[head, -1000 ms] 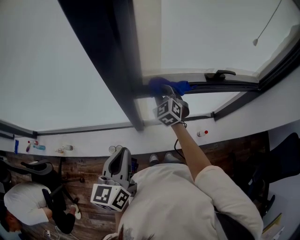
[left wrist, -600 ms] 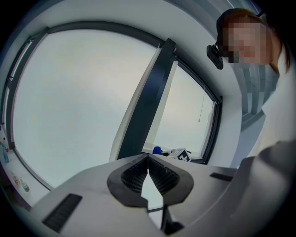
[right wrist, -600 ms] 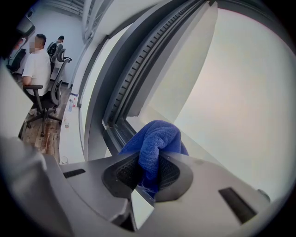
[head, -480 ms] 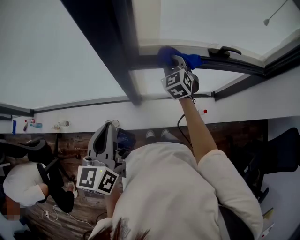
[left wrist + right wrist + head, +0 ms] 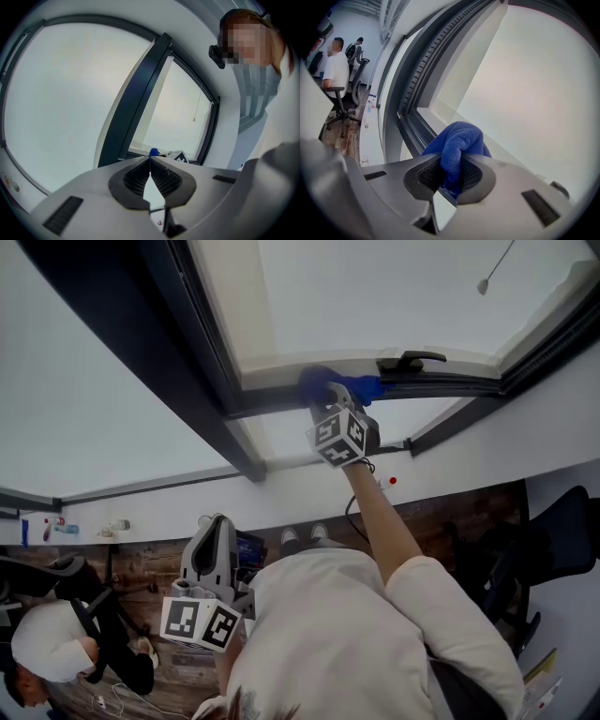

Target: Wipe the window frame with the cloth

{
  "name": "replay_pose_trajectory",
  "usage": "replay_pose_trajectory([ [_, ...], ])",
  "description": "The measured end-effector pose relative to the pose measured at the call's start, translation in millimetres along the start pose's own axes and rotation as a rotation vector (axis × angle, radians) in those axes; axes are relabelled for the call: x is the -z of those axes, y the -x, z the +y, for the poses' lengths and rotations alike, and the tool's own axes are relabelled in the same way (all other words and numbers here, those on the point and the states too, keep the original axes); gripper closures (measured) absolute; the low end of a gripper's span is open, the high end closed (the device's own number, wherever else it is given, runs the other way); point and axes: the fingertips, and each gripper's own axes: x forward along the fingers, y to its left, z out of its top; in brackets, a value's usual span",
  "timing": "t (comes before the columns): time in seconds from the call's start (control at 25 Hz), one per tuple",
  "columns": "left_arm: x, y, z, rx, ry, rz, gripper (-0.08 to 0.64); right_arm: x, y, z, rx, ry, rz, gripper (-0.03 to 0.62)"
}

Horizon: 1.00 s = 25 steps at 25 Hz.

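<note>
Cloth (image 5: pixel 328 382), blue and bunched, is pinched in the right gripper (image 5: pixel 337 395). Its jaws are clamped on one fold, so the free bulge beyond the tips can be pressed onto the window frame (image 5: pixel 267 401). The wad touches the frame's lower rail just left of the window handle (image 5: pixel 412 359), between that handle and the dark mullion (image 5: pixel 187 381). This looks like the middle of a wipe along the rail, with the arm stretched up to keep the pad against it. The left gripper (image 5: pixel 220 521) hangs well below and left of the handle, near the person's chest. Its jaws are closed together on nothing, apparently parked out of the way. The only containers are a few small bottles (image 5: pixel 64 529) on the white ledge (image 5: pixel 159 507), far left of the handle. Their contents are too small to tell.
</note>
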Motion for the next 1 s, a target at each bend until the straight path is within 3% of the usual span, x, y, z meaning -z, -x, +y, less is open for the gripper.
replay_pose_trajectory([
  [0.52,1,-27,-22,0.052,-0.004,0.015,0.549,29,12,-32,0.03,-0.019,0.026,0.54],
  [1.0,2,-44,-36,0.106,-0.012,0.034,0.549,66,28,-73,0.101,-0.098,0.069,0.54],
])
